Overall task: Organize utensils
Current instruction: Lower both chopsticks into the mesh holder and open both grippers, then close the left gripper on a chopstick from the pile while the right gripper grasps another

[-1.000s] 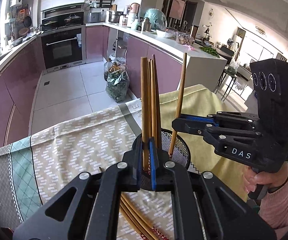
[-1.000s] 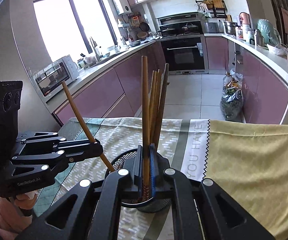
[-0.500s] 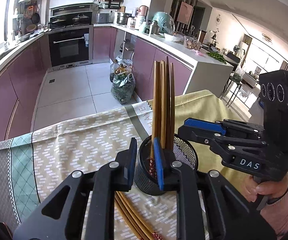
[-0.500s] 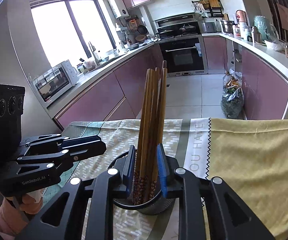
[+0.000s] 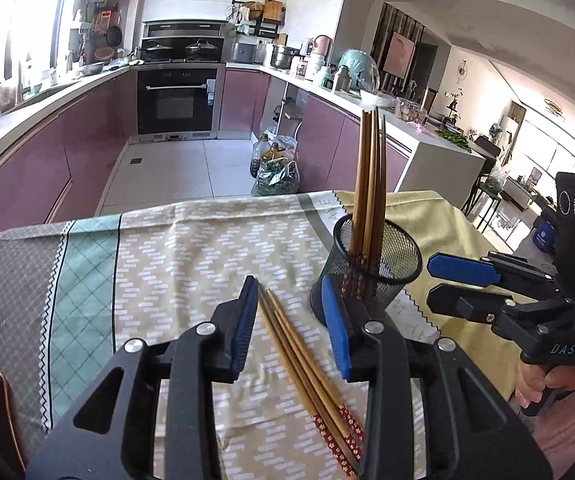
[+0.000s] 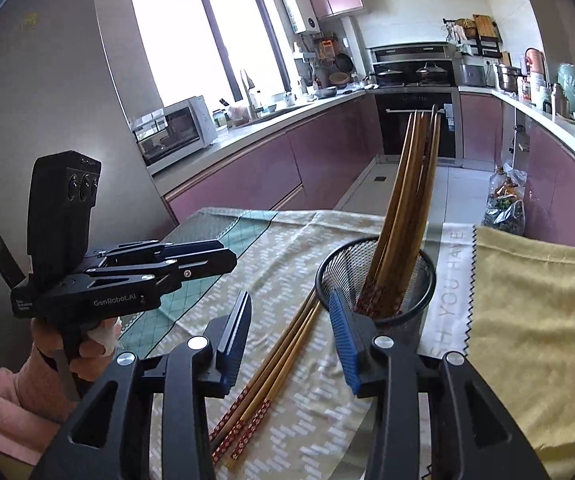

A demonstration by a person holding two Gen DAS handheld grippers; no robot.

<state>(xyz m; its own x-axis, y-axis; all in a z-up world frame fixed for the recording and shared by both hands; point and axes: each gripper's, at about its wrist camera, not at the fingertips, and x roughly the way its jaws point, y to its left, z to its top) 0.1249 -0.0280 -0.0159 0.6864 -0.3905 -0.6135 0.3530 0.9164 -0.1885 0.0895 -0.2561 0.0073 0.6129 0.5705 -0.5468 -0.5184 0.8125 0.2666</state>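
The cup (image 5: 371,268) stands upright on the cloth (image 5: 191,248), and the chopsticks (image 5: 371,176) inside it lean together against its rim, patterned ends down, so they look to have been dropped in tips-up; a loose bundle (image 5: 307,364) lies flat on the cloth just left of the cup, seemingly next to go in. The left claw (image 5: 289,324) is spread wide and pinches nothing, hanging over the bundle's near part, probably lining up to straddle it; the right claw (image 6: 291,334) is likewise spread and bare, just right of the cup in the left view. Left of the cup the cloth is bare, good room for a low approach; the cup's wall stands just beside the left claw's inner finger (image 5: 337,320), a likely snag; beyond the cup the tabletop edge drops to the floor.
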